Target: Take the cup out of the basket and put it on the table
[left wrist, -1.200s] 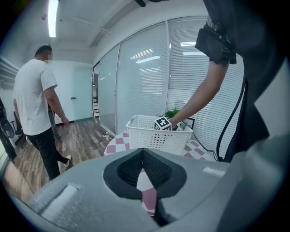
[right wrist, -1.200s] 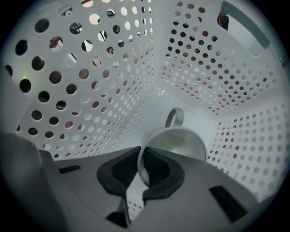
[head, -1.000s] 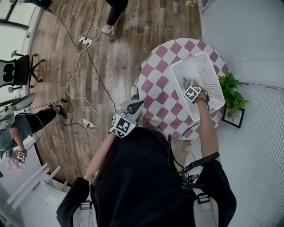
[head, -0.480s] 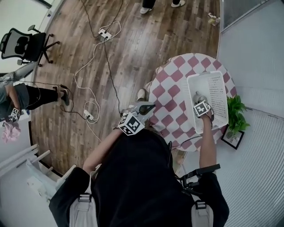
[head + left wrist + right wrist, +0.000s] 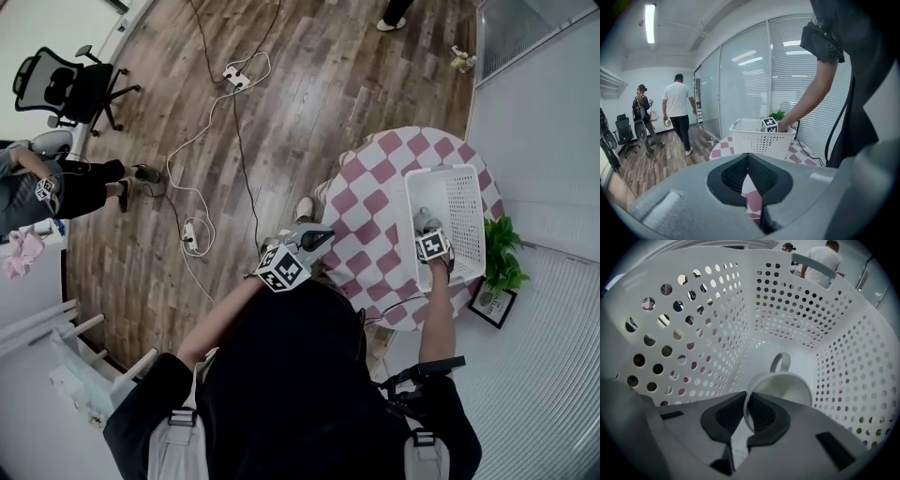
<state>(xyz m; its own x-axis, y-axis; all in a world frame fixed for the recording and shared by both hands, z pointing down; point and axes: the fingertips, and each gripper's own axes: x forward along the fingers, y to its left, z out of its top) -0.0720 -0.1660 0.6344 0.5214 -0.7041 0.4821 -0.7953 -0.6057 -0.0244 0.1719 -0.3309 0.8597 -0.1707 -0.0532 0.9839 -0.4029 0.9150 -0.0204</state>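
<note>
My right tongs (image 5: pixel 746 405) are clamped on the rim of the white cup (image 5: pixel 785 386) deep inside the perforated basket (image 5: pixel 689 341). Its walls crowd every side, leaving room only upward. The basket sits on the checkered counter (image 5: pixel 367 192), near its edge by a potted plant (image 5: pixel 503 264). My left tongs (image 5: pixel 747 165) are pressed together, empty. The cup's base is hidden.

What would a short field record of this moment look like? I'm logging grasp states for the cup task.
cup: white, handled, inside the basket, mouth facing the right gripper view
basket: white, perforated, standing on the checked table
right gripper: inside the basket, jaws closed on the cup's rim
left gripper: jaws together, empty, near the table's edge
stage: cup gripped, not yet out of the basket
</note>
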